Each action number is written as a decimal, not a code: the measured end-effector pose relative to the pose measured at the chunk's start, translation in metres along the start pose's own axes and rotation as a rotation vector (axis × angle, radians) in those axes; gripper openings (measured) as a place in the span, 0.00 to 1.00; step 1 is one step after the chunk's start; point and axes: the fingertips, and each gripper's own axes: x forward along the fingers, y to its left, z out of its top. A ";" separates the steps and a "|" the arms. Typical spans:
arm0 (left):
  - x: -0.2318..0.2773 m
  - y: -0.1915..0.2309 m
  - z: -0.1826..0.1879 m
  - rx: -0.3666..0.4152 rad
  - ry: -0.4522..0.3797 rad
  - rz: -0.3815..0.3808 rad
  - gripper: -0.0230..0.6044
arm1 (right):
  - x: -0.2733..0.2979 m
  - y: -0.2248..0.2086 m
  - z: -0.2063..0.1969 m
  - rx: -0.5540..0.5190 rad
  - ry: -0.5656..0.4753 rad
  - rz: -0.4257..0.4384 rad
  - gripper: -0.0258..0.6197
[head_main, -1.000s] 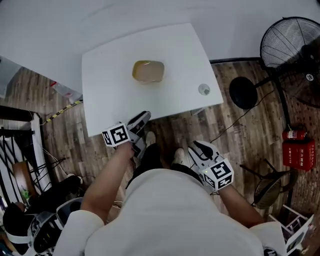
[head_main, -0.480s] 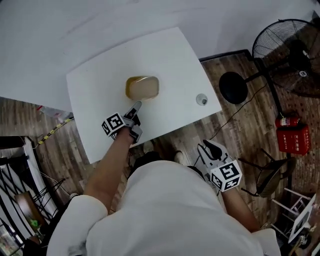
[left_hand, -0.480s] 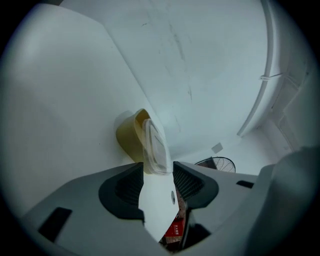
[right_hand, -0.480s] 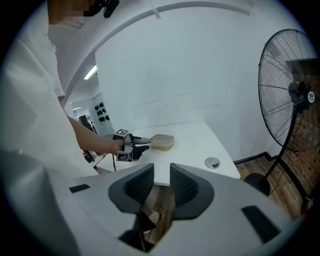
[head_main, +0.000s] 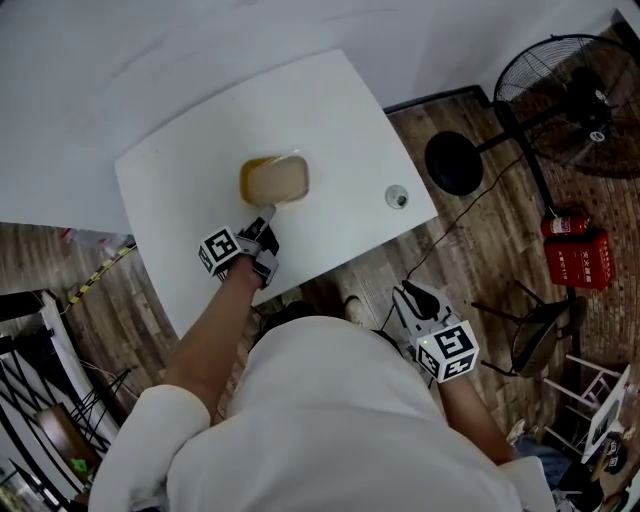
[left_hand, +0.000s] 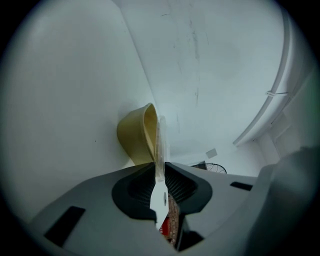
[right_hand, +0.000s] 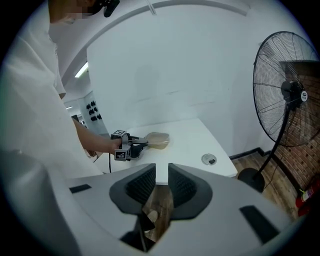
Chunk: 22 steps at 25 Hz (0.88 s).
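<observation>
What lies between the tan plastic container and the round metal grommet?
Only bare white table between the tan plastic container and the round metal grommet, shown in the head view.

A white desk (head_main: 330, 110) stands against a pale wall, with a round grommet (head_main: 397, 198) near its right corner. On the wood floor (head_main: 480, 270) to the right stands a black fan (head_main: 560, 90), its round base near the desk corner. Beyond sits a red extinguisher box (head_main: 573, 260), and a thin cable (head_main: 452, 232) trails across the boards.
</observation>
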 end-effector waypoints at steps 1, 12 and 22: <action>0.000 -0.002 -0.001 -0.011 -0.005 -0.009 0.14 | 0.000 0.000 0.000 -0.002 0.000 0.000 0.17; -0.015 -0.048 -0.004 -0.011 -0.098 -0.124 0.11 | -0.012 -0.010 0.002 -0.041 -0.024 0.025 0.16; -0.043 -0.106 -0.036 -0.003 -0.179 -0.229 0.11 | -0.029 -0.025 -0.003 -0.070 -0.057 0.104 0.11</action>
